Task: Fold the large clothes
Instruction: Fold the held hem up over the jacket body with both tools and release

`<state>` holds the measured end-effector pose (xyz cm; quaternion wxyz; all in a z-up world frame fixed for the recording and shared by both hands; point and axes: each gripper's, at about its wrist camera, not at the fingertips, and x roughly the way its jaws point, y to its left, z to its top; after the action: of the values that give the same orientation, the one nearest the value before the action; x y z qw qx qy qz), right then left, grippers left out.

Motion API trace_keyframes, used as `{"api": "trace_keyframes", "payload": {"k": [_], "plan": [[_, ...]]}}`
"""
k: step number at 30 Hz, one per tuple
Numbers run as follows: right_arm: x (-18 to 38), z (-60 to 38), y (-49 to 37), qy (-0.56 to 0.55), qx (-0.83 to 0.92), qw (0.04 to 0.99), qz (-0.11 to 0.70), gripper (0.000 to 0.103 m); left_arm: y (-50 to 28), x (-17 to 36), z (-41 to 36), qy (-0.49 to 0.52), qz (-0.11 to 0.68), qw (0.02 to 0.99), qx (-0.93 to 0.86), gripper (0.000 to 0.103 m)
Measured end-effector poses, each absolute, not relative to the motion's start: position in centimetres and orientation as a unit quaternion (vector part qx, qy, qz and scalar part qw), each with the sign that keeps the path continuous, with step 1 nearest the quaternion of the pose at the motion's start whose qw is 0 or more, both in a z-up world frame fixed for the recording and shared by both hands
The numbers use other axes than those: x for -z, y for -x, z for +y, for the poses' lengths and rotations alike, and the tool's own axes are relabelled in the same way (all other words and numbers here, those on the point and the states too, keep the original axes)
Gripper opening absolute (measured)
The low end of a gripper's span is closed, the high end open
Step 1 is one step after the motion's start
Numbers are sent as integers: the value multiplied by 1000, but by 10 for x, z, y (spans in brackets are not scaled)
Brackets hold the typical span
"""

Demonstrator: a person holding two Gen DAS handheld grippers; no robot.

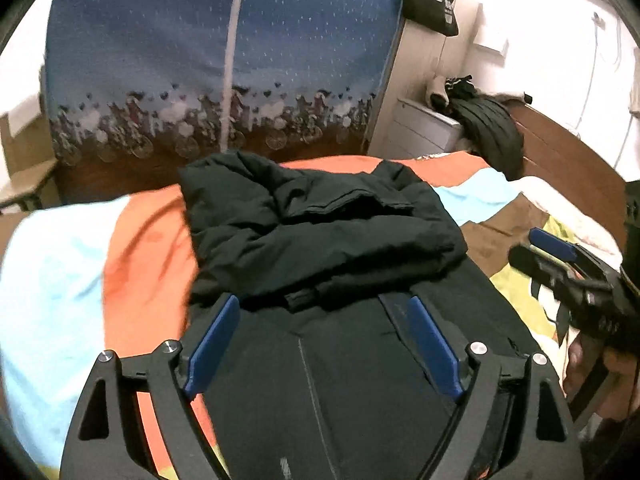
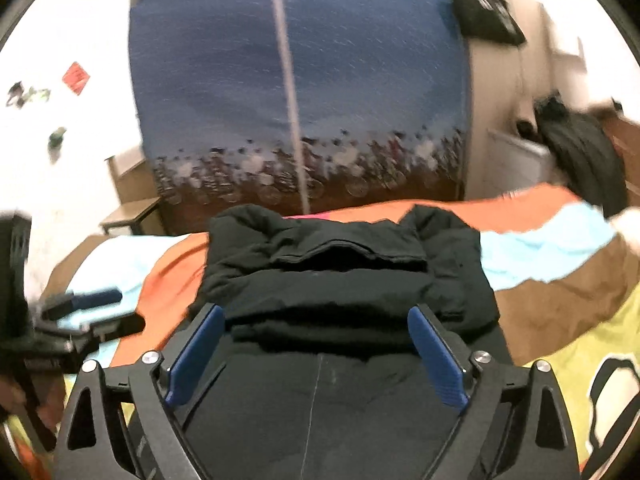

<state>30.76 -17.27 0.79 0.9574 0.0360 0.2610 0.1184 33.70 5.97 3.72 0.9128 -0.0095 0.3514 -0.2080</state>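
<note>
two dark garments (image 1: pixel 488 132), one tote (image 1: pixel 432 0).

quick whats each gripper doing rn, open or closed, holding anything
Left gripper: jaws open, holding nothing, above the black jacket.
Right gripper: jaws open, holding nothing, above the same jacket.

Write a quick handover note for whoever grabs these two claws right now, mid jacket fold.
Left claw: open, empty, over the black jacket.
Right claw: open, empty, over the same jacket.
The jacket lies on the colourful bedspread, far part already folded back onto the body.
Left: fold the near part and tidy the bundle.
</note>
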Motion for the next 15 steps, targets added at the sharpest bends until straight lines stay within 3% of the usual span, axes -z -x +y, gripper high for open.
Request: {"api": "trace_keyframes", "payload": {"k": [7, 15], "plan": [[-9, -192, -255, -48, -126, 956, 260, 98, -278, -50, 45, -31, 331, 924, 186, 83], [9, -230, -210, -37, -112, 934, 339, 99, -231, -6, 21, -90, 341, 908, 227, 83]]}}
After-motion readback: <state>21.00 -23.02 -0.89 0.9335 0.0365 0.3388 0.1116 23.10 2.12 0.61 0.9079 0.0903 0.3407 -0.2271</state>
